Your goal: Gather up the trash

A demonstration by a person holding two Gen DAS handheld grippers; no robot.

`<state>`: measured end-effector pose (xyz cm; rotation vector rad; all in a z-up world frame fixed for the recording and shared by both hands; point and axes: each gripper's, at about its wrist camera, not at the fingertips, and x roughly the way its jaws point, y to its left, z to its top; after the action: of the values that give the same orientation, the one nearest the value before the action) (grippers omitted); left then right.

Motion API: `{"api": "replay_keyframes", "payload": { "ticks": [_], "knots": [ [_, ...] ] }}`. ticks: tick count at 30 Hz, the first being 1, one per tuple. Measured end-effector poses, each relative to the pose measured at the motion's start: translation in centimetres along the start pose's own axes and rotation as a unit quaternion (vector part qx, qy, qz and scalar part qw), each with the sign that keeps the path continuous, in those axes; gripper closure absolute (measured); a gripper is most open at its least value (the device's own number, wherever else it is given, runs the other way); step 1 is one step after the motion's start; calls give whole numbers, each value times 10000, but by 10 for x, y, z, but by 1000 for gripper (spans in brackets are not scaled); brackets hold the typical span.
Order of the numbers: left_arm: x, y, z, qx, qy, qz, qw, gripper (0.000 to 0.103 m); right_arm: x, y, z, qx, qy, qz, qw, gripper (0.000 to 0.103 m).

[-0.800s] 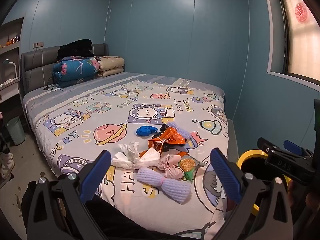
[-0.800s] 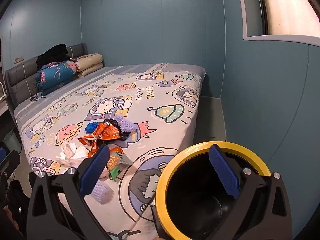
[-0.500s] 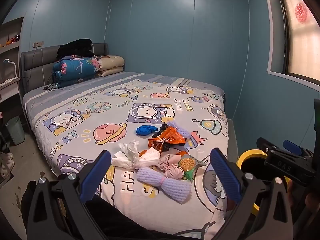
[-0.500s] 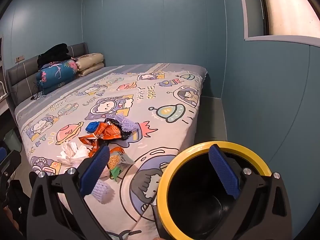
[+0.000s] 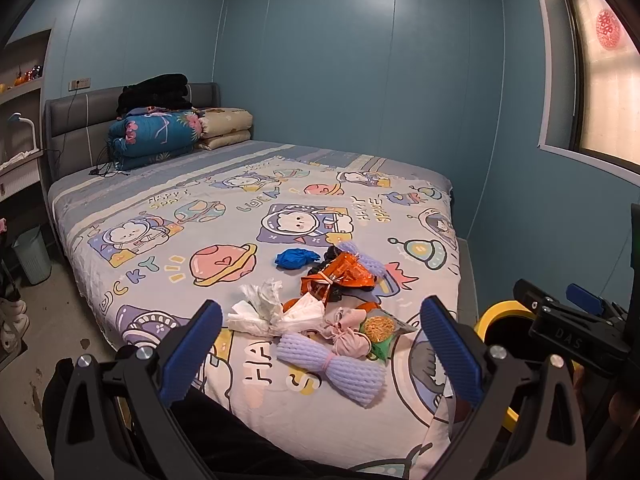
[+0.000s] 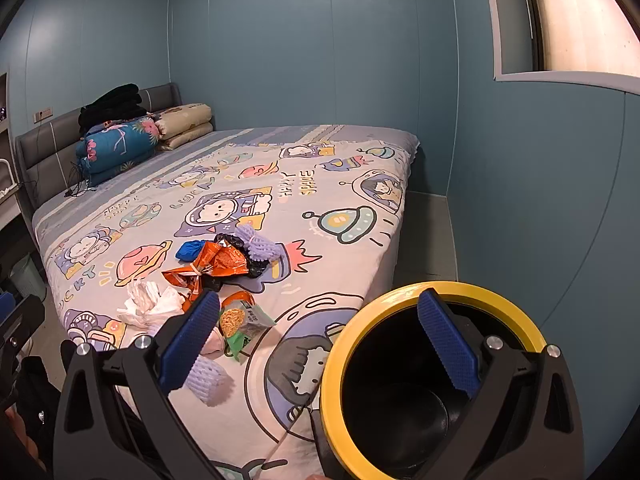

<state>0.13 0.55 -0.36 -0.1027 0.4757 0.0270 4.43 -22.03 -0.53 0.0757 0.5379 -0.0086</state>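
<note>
**A:** Where do your grippers stand right now?

**B:** Your left gripper [image 5: 320, 344] hangs at the bottom of its frame with the blue pads spread wide and nothing between them. Your right gripper [image 6: 318, 344] is the same: jaws fully apart, gripping nothing.

**A:** And the trash?

**B:** You see it heaped on the cartoon-print bed [image 5: 192, 216], low in the centre of the left view. Nearest you lies a lilac foam net [image 5: 332, 364], tied in the middle. Just behind it sit white crumpled tissues [image 5: 264, 312], a pink pouch [image 5: 348, 336] and a green snack packet [image 5: 380, 328], all touching or nearly so. Further up you find an orange wrapper [image 5: 340, 276] over a black bag, a blue crumpled glove [image 5: 296, 258] to its left, and a second lilac net [image 5: 366, 258] to its right.

**A:** The bin?

**B:** Your yellow-rimmed black bin [image 6: 400, 300] fills the lower right of the right view, beside the bed's corner, its mouth open towards you.
</note>
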Motion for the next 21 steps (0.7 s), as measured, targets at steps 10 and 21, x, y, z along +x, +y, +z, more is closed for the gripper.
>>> {"api": "replay_keyframes", "payload": {
  "ticks": [10, 21],
  "knots": [
    [0, 2, 3, -4, 1, 5, 10000, 7, 2, 0, 0, 7, 27, 1, 10000, 8],
    [0, 2, 2, -2, 4, 4, 10000, 7, 4, 2, -1, 6, 74, -11, 10000, 8]
  ]
}}
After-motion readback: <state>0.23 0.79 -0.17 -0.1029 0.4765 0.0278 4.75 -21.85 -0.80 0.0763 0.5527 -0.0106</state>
